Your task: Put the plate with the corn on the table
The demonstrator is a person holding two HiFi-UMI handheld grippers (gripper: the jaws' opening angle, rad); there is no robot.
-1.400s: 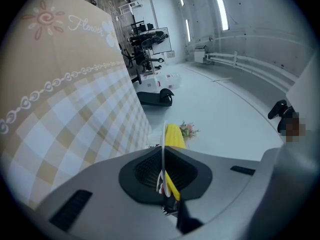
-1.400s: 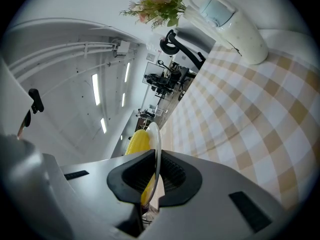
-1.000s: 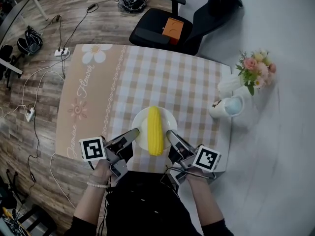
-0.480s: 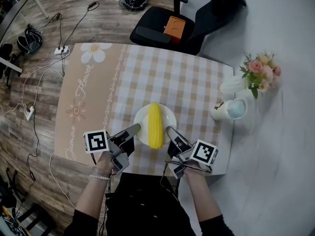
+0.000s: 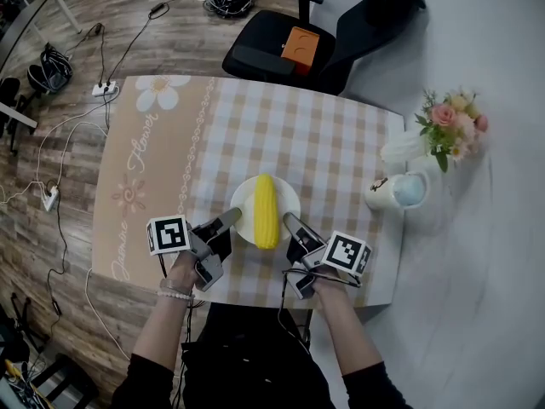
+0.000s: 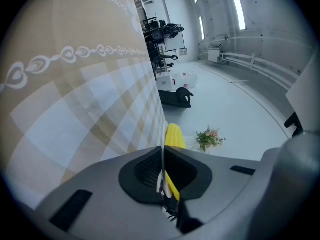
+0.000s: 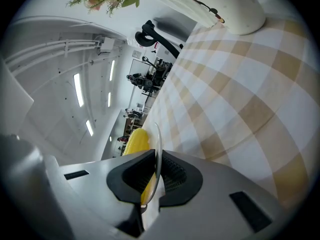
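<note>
Pinching white plate point(image 5: 287, 196) by opposite rims: left gripper point(image 5: 232, 218) on left rim, right gripper point(image 5: 289, 221) on right rim, jaws pressed onto thin edge. Carrying corn cob point(image 5: 266, 210) lengthwise. Near front edge of checked-cloth table point(image 5: 153, 169), mid-width; contact with cloth unclear. White mug point(image 5: 393, 190) and flower vase point(image 5: 407, 149) by right edge.

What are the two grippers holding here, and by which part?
Both hold the plate carrying the corn: left gripper pinches its left rim, right gripper its right rim.

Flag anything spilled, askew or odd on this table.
Nothing stands out. The corn lies along the middle of the plate. The left gripper and right gripper each clamp its rim. Nothing has spilled on the cloth.
</note>
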